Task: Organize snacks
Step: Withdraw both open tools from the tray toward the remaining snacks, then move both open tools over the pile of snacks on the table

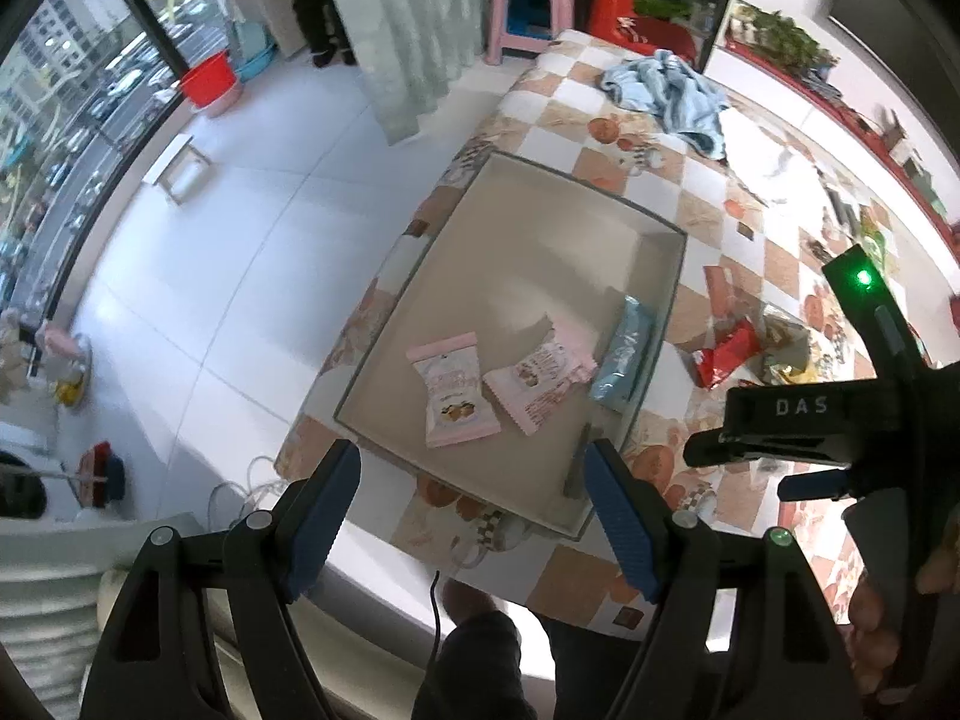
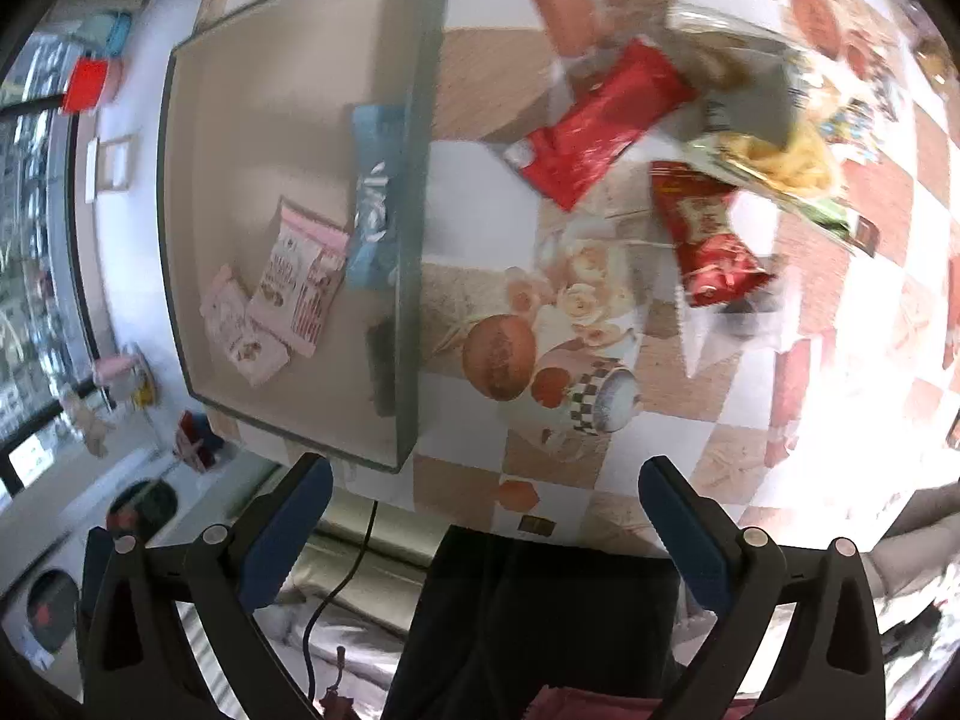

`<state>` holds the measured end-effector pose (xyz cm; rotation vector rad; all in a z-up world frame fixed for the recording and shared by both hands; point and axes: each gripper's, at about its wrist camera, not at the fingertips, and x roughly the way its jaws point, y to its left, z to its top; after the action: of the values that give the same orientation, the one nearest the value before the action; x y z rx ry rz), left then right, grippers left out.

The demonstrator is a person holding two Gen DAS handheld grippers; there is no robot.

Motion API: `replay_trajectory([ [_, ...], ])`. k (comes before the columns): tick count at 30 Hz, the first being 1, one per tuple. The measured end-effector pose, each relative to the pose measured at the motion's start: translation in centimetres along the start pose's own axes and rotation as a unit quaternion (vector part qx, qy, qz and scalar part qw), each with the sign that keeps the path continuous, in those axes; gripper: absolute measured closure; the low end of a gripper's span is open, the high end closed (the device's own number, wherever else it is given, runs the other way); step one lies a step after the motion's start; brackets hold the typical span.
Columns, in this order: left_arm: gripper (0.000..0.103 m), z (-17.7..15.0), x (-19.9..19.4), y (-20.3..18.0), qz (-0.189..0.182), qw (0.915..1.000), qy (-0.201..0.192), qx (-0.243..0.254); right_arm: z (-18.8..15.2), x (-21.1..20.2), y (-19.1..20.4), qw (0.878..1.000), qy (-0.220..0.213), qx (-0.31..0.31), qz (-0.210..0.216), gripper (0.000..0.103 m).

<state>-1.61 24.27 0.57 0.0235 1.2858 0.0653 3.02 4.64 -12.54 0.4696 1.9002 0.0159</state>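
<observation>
Both tools gape empty above the box holding three snack packets

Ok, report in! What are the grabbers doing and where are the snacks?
Left gripper open, empty. Right gripper open, empty. Three packets in box; red packet and others still on table. Nothing blocking.

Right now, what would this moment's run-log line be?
left gripper: open, empty | right gripper: open, empty | box: three packets inside | table: red packet, other snacks outside the box

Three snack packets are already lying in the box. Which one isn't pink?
The light blue packet, lying against the box's side wall nearest the loose snacks. The other two packets are pink.
</observation>
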Motion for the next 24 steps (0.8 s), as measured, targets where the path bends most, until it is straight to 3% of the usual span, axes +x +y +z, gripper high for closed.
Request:
replay_trajectory([
  [7, 0.023, -1.7, -0.4, 0.3, -0.021, 0.9991, -0.012, 0.034, -2.4, -0.2, -1.9, 0.998, -0.025, 0.050, 0.009, 0.000],
  [16, 0.023, -8.2, 1.7, 1.0, -0.035, 0.9957, 0.009, 0.086, -7.8, 2.8, -4.2, 0.994, -0.041, 0.099, 0.000, 0.000],
  [21, 0.023, -10.6, 2.6, 0.2, -0.053, 0.9917, 0.026, 0.114, -11.8, 3.2, -7.5, 0.989, -0.065, 0.134, 0.002, 0.000],
  [24, 0.023, -11.4, 2.9, -1.1, -0.052, 0.9870, 0.030, 0.149, -14.1, 3.2, -10.9, 0.979, -0.083, 0.187, 0.017, 0.000],
])
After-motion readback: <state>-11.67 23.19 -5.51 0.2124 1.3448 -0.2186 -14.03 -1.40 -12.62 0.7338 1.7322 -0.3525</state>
